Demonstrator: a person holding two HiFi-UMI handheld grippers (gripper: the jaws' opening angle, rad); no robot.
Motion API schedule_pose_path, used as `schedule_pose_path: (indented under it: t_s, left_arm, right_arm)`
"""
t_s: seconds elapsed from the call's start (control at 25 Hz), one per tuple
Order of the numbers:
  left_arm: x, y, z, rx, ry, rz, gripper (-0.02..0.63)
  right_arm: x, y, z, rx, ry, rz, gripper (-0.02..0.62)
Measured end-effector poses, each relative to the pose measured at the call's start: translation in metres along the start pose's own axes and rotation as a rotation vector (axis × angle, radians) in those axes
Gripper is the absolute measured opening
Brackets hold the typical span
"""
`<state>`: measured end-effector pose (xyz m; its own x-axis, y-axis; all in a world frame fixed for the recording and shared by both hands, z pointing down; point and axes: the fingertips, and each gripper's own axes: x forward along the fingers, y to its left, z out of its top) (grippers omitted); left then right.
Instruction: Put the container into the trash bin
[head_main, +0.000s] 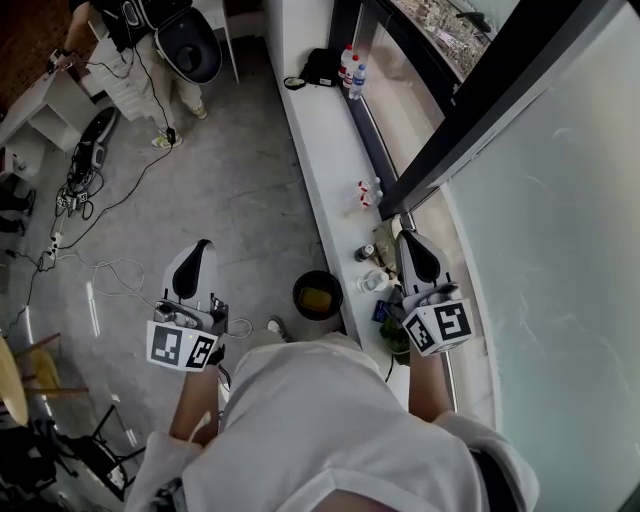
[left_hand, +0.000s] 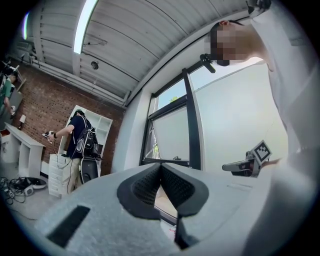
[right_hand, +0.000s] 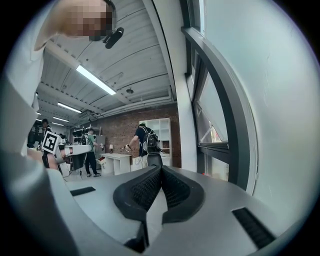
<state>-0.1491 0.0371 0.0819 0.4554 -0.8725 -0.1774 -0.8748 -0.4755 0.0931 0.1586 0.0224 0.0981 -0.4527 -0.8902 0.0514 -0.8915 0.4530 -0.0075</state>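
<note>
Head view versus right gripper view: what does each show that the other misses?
Only the head view: the trash bin on the floor and bottles on the sill. Only the right gripper view: ceiling lights, and the right gripper with jaws shut on nothing. Both: the left gripper and the window frame.

You see the trash bin (head_main: 299, 296) just ahead of your body. It is round and dark, it stands upright on the grey floor (head_main: 230, 190), and its top is open. Its right side is close against the long white bench (head_main: 320, 140). Inside it lies a yellowish-brown thing (head_main: 317, 299); I cannot tell what it is. A small clear container (head_main: 375, 283) stands on the bench, just right of the bin, outside it. Its shape is too small to tell.
</note>
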Motion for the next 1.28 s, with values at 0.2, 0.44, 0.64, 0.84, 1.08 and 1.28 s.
schedule_pose_path:
  t_s: [0.2,0.44,0.64,0.84,1.08,1.28]
  left_arm:
    - [0.001,-0.002,-0.002,-0.008,0.009,-0.021,0.017]
    - [-0.002,-0.001,-0.003,-0.018,0.013,-0.032,0.017]
    - [-0.004,-0.003,-0.005,-0.022,0.014,-0.04,0.017]
    - [-0.007,-0.003,-0.006,-0.026,0.017,-0.037,0.017]
    - [-0.003,-0.011,-0.018,-0.042,0.038,-0.056,0.017]
    - [0.005,-0.021,-0.022,-0.048,0.036,-0.082,0.017]
  right_arm:
    - [-0.001,0.0,-0.005,0.009,0.01,-0.016,0.002]
    - [-0.003,0.002,-0.007,-0.011,0.029,-0.056,0.002]
    - [-0.001,0.011,-0.003,-0.019,0.015,-0.022,0.002]
    - [-0.001,0.017,-0.007,-0.008,0.023,-0.012,0.002]
    - [-0.007,0.015,-0.011,0.002,0.027,-0.019,0.002]
    - [-0.008,0.011,-0.016,0.008,0.03,-0.03,0.002]
